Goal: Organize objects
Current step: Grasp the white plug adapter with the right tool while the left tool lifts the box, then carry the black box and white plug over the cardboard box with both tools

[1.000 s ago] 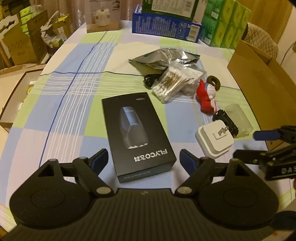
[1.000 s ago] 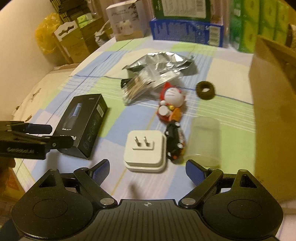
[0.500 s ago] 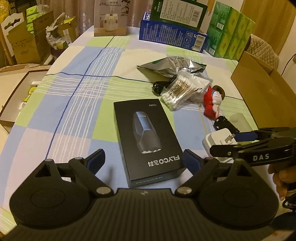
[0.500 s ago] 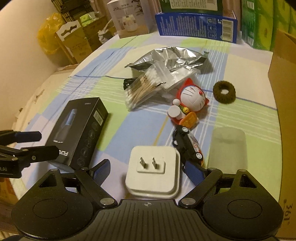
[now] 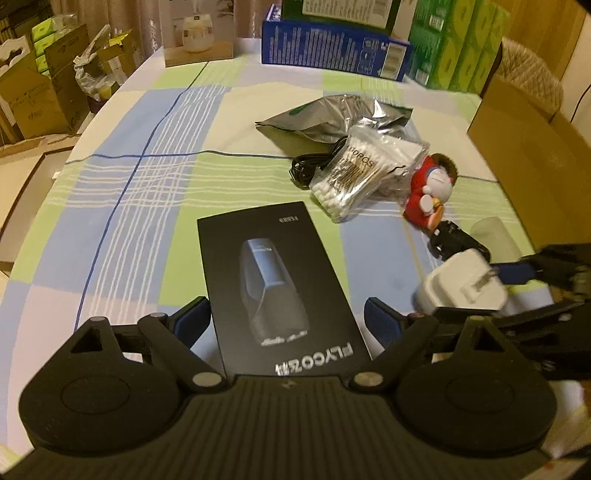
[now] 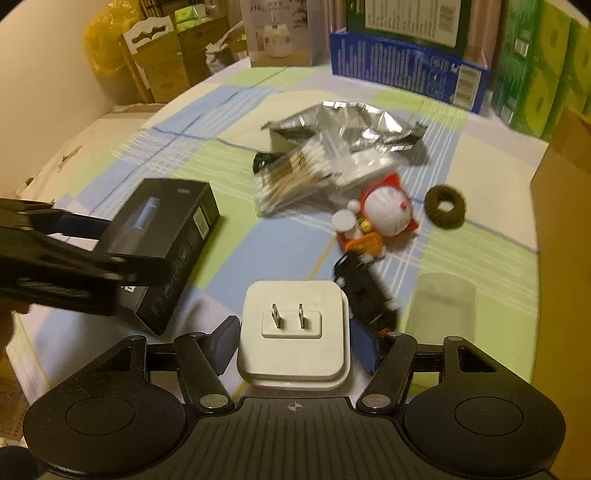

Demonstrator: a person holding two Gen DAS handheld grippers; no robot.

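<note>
The right hand-held gripper (image 6: 293,341), jaws just closing, pinches the white plug adapter (image 6: 293,332); the left hand-held gripper (image 5: 286,319) straddles the black box (image 5: 275,284), spread; only the right view shows the brown hair tie (image 6: 445,206).

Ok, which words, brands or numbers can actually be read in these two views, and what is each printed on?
"FLYCO", upside down to the camera: flat black shaver box.
"J10": white humidifier carton at the table's far edge, partly blurred.
"...OROS": clear bag of cotton swabs, first letters unclear.
Small code at the black shaver box's far end: too small to read.
Blue cardboard box and green packs: print too small or blurred.
</note>
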